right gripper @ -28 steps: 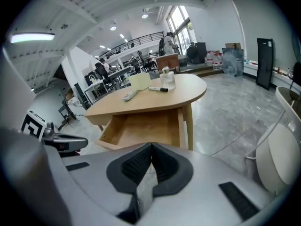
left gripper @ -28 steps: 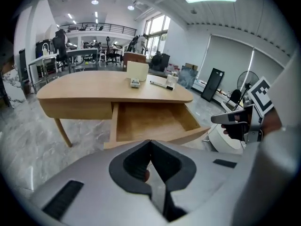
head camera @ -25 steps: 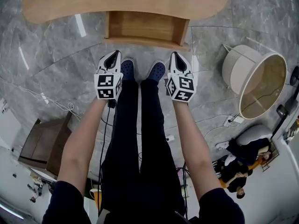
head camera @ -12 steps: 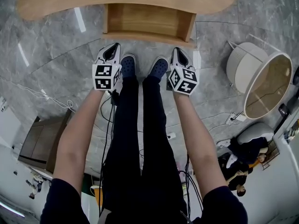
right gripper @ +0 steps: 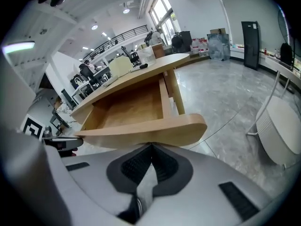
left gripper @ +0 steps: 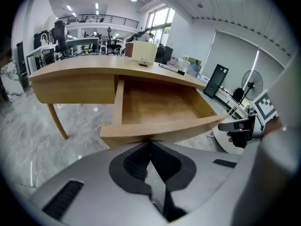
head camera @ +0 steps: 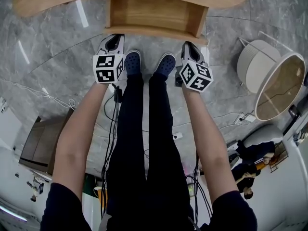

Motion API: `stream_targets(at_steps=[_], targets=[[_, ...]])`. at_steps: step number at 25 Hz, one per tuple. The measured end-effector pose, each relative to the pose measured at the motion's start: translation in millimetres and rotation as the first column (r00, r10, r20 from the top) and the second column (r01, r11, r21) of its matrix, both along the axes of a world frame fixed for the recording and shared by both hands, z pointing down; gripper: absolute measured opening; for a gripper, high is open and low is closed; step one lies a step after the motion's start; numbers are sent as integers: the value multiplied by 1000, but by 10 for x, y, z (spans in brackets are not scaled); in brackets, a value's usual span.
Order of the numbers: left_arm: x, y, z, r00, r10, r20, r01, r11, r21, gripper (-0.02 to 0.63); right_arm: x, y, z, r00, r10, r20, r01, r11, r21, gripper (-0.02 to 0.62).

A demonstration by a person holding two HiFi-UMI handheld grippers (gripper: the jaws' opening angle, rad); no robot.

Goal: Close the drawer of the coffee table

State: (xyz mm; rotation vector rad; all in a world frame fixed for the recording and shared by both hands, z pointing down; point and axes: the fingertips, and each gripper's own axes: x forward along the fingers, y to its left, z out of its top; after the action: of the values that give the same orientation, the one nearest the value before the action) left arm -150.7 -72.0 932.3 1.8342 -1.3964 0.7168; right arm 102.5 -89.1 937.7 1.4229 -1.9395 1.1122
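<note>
Under the front edge of the coffee table [head camera: 48, 1], the drawer [head camera: 153, 12] stands pulled out over the floor [head camera: 57, 57]. The left gripper [head camera: 113, 38] and right gripper [head camera: 187, 46] point at its front board, near the left and right corners, jaws pressed together tip to tip; contact with the board is unclear.

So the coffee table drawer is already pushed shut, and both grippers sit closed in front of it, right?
Not quite: the drawer is pulled out, as the left gripper view shows. The left gripper and right gripper are indeed closed in front of it.
</note>
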Motion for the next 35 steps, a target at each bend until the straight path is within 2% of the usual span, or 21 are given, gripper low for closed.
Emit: stream_targets(at_steps=[6,9,12,16,19,27,31,35], targets=[[-58,6,-51,999,-36,-18,35,999,-11,25,-49,-56,-63,998,56,31,-57,998,9,26],[-51,7,-103,999,-45,-20,45,999,1,25,-38,-54,-79,997,35,64,-36,999,15,26],[-43,0,-148,999,-38,-27,39,999,17,25,-31,-72,-116,998,3,56,-4,1000,30,26],[-31,-45,-233,1000,-6,-6,7,999,51,25,-25,-147,-195,997,8,74,-13,998,63,26],[-17,-113,-284,1000,-22,-18,23,998,63,25,-9,-225,-251,998,9,63,-14,997,77,26],[-51,-282,-310,998,-38,-49,41,997,64,25,-35,-365,-276,999,-9,48,5,997,82,26],[-74,-351,-331,999,-11,-36,13,997,70,25,-48,-415,-277,998,-26,51,21,996,86,26],[-95,-413,-328,999,-25,-28,27,997,72,25,-67,-477,-274,998,-21,54,16,996,85,26]])
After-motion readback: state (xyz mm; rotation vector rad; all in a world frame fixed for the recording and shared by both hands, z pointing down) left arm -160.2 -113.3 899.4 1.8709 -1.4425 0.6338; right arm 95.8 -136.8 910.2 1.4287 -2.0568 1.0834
